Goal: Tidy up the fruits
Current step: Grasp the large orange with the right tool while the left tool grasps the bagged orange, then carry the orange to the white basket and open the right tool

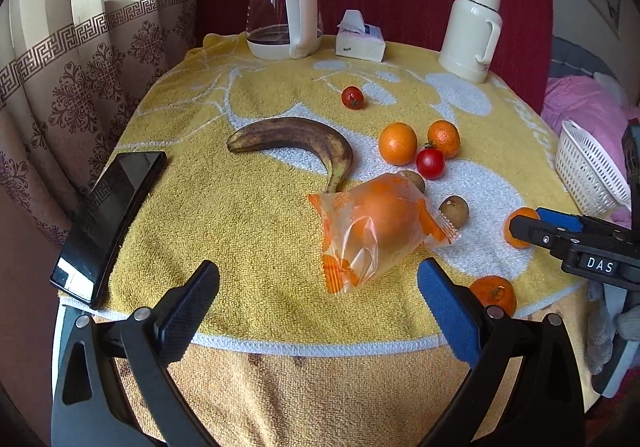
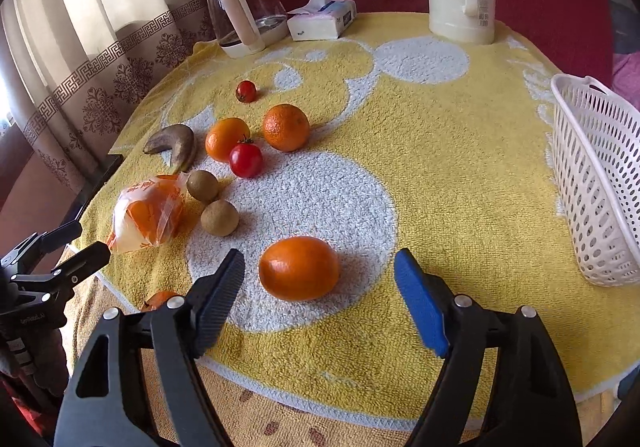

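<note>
So orange (image 2: 298, 267) btw right gripper (image 2: 320, 287) fingers, not gripped yet | firm, round, rolls – pinch mid-sides | left gripper (image 1: 318, 283) spread, empty

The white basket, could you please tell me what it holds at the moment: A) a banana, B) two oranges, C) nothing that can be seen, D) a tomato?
C: the white basket shows only bare perforated walls, while the banana and the other fruit lie on the towel.
</note>
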Motion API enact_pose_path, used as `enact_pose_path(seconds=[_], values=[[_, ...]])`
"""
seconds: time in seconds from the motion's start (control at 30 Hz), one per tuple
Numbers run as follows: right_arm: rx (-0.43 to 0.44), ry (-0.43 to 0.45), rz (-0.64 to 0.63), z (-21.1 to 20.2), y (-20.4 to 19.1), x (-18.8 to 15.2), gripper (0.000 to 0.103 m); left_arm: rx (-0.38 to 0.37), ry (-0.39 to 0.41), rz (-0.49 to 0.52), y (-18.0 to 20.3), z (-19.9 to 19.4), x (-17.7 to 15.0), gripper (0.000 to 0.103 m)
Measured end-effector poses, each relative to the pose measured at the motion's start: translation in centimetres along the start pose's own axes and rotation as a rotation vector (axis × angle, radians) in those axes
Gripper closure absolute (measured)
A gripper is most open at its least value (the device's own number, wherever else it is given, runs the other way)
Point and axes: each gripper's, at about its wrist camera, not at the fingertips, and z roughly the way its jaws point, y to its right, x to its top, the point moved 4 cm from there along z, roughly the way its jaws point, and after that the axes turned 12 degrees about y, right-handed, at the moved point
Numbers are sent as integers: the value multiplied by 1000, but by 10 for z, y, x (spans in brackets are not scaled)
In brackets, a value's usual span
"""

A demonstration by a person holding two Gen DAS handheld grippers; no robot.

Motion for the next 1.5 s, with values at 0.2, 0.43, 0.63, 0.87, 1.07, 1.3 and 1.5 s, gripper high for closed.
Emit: enact_pose_path(seconds=[0.2,0.43,0.63,0.87,1.07,1.3,1.5], values=[[3,-34,-30,15,-8,2,46,-66,-9,-22,7,3,9,5],[-15,-20,-49,14,-8,0,60,-77,-24,2,29,21,23,5],[-2,-9,-27,10,-3,0,60,-47,-47,15,41,46,31,5],[20,2,-2,6,2,3,59,-26,-110,-29,36,67,22,13],[30,14,7,4,2,5,60,-58,-102,-68,29,63,18,31],[35,49,24,-5,5,9,60,-51,-81,-79,24,50,19,35],[35,87,42,-17,12,17,60,-28,-18,-47,29,32,27,35]])
